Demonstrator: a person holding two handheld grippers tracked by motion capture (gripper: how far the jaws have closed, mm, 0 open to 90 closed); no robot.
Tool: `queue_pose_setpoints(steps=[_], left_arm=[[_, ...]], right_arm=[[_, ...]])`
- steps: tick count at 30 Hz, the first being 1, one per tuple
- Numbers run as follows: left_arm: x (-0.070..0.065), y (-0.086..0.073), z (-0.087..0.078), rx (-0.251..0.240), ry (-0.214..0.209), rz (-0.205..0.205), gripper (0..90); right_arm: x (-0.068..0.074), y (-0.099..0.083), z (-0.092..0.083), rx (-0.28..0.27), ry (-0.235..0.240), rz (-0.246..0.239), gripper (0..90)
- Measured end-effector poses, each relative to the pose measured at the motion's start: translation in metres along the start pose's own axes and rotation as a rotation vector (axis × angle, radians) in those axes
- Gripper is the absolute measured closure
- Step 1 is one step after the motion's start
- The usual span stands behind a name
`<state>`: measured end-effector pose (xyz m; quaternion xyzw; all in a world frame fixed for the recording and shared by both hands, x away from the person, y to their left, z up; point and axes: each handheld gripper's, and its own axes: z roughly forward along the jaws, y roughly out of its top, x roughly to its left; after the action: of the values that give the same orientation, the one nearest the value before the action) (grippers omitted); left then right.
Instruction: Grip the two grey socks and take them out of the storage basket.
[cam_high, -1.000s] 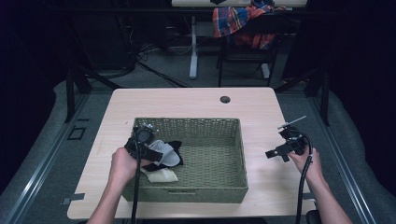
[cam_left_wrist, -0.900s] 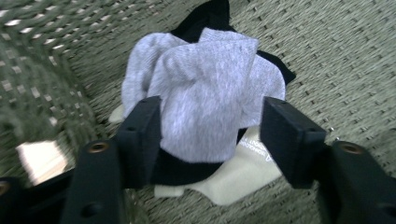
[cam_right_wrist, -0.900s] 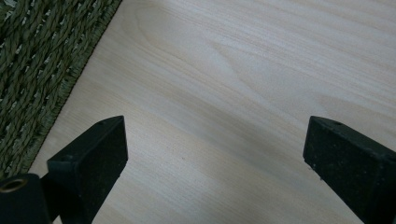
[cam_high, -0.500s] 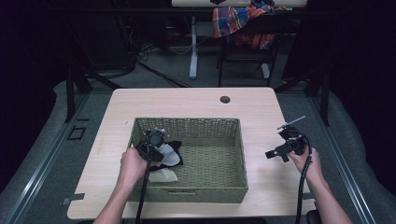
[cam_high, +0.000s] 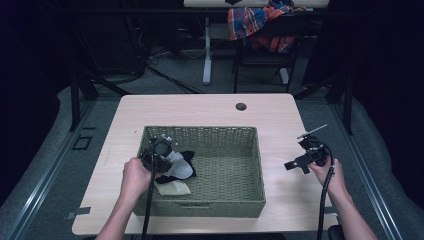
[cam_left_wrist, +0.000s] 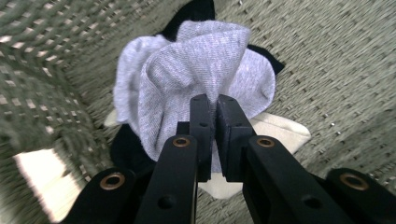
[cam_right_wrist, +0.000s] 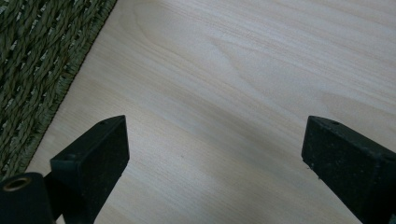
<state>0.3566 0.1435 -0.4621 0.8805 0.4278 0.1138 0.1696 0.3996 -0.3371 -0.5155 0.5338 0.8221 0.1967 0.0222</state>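
Grey sock (cam_left_wrist: 196, 77) sits bunched in the basket's (cam_high: 210, 207) left part, close by the left wall, pinched by the left gripper (cam_left_wrist: 211, 109). Jaws have just been closing and now clamp a fold of the grey fabric between the pads, nearly together. In the high view the left gripper (cam_high: 161, 150) is over the sock (cam_high: 177, 165) just inside the basket's left rim, left hand (cam_high: 135, 175) behind it. Sock lies on top of a black cloth (cam_left_wrist: 126, 149), which pokes out above and below it. Cream cloth (cam_left_wrist: 280, 130) lies under both on the woven floor, nearer the person; also seen from above (cam_high: 172, 188).

Right gripper (cam_high: 306, 156) is held in the right hand (cam_high: 330, 172) over the bare table (cam_high: 200, 107), right of the basket and apart from it. Its jaws stand wide with nothing between them, just tabletop below (cam_right_wrist: 243, 93), basket edge (cam_right_wrist: 42, 60) at the left of that view.
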Motion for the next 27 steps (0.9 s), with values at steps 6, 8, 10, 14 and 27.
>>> queue_pose_setpoints(steps=[6,8,10,14,27], left_arm=[[0.006,0.0,-0.023,-0.07,-0.017,-0.012,86.2],[0.009,0.0,-0.029,-0.084,-0.017,-0.02,86.2],[0.013,0.001,-0.035,-0.102,-0.012,-0.029,86.2],[0.019,0.003,-0.044,-0.121,-0.013,-0.037,86.2],[0.039,0.007,-0.067,-0.144,-0.031,-0.055,86.2]], right_arm=[[0.0,0.0,0.0,0.0,-0.003,0.003,7.2],[0.0,0.0,0.0,0.002,-0.001,0.002,7.2],[0.0,0.0,0.001,0.004,-0.006,0.006,7.2],[0.0,0.0,0.0,0.006,-0.002,0.005,7.2],[-0.002,-0.001,0.001,0.016,0.004,0.002,7.3]])
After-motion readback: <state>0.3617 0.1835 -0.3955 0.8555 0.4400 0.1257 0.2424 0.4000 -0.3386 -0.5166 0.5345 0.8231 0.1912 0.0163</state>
